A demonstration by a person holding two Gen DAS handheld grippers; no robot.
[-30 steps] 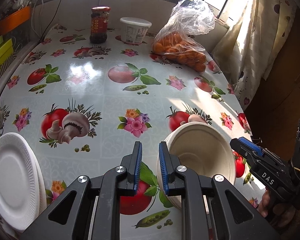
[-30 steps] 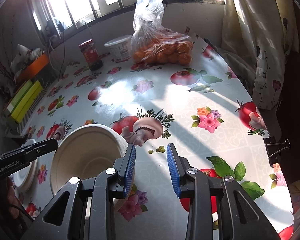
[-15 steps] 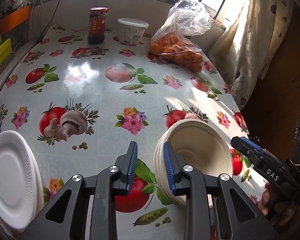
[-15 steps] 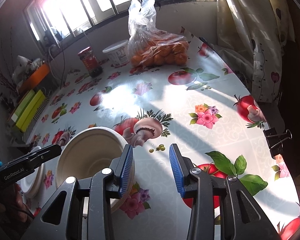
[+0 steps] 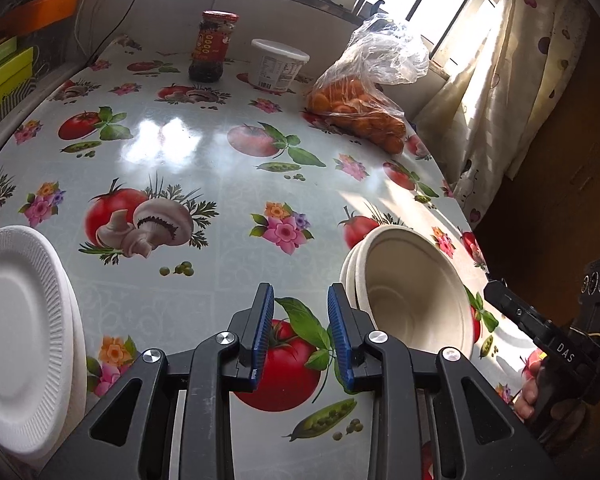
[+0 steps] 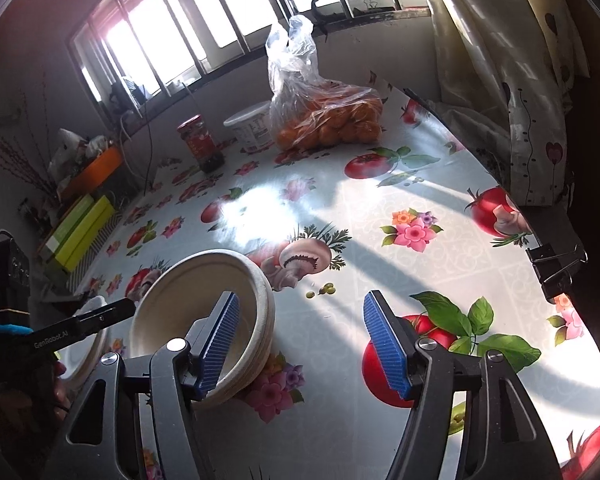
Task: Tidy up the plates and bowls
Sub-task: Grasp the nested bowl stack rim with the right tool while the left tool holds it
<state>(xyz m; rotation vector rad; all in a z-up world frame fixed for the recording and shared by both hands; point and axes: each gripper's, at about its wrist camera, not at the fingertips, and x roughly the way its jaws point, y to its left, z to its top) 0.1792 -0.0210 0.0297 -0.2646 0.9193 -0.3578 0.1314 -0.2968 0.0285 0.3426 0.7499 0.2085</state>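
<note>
A: From the left wrist view, where do we stand?

B: The stack of cream, round paper bowls (image 5: pixel 414 300) sits on the table (image 5: pixel 220 160), with its glossy vegetable-print cloth, at about four o'clock. The stack of white, ribbed foam plates (image 5: pixel 24 336) lies at nine o'clock by the near edge. Both kinds look gathered into stacks, so I judge the sorting nearly done and this the letting-go step.

A: And the left claw (image 5: pixel 300 332)?

B: Its blue pads stand a narrow gap apart with only the printed tomato between them. The right-hand pad is just beside the bowl rim; it holds nothing.

A: Now the right wrist view.

B: The right claw (image 6: pixel 300 344) has its jaws opening, already wide. The bowls (image 6: pixel 204 320) sit at eight o'clock, and the left finger (image 6: pixel 220 344) stands in front of the rim; whether it touches I cannot tell. Nothing lies between the pads but tablecloth. Plates (image 6: pixel 88 344) peek out at nine o'clock behind the other gripper.

A: Next move?

B: Probably back both claws away cleanly without nudging the tilted-looking stack. At twelve o'clock the jar (image 6: pixel 200 144), tub (image 6: pixel 252 128) and bag of oranges (image 6: pixel 324 120) are well apart.
</note>
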